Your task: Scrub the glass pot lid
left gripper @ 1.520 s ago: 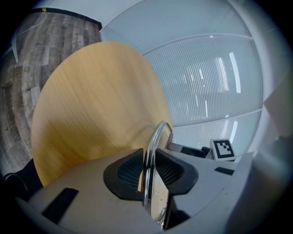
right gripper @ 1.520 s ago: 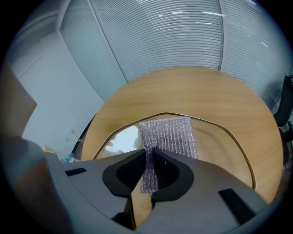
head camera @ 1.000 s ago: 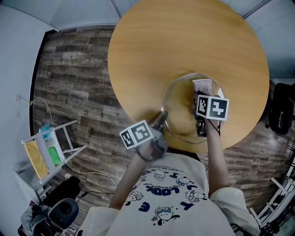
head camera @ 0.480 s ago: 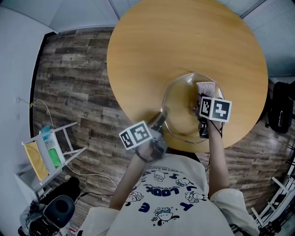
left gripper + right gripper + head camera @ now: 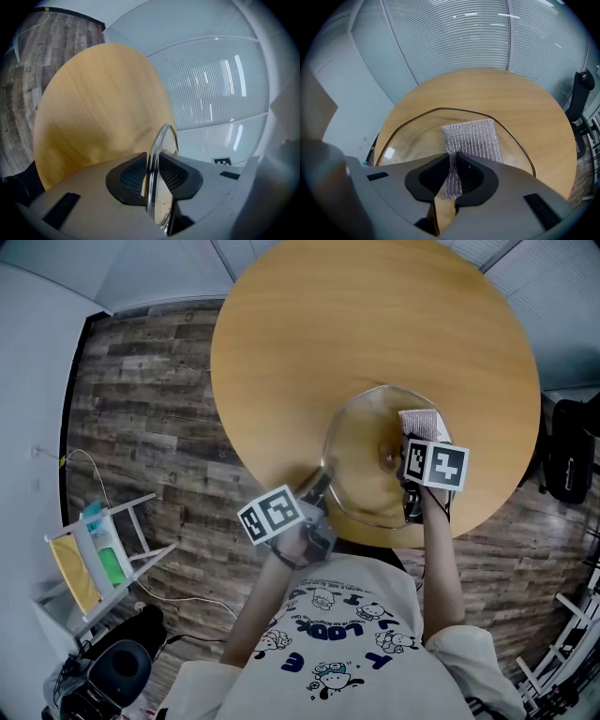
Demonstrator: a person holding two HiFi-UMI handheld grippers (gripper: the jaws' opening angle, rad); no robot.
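My left tool (image 5: 151,174) is clamped on the metal rim of the glass pot lid (image 5: 361,451), at its near-left edge. The lid sits on the near side of the round wooden table (image 5: 375,324). My right tool (image 5: 453,176) pinches one end of a silvery mesh scouring pad (image 5: 473,138), which lies spread over the glass, just right of the lid's knob (image 5: 387,458).

Round light-wood table (image 5: 375,324), one thing on it: glass pot lid (image 5: 361,465), close to the edge nearest the person, right of the table's centre, all inside the rim. Can't tell if lid lies flat or tipped off the wood. Table stands on grey-brown plank floor (image 5: 150,427)
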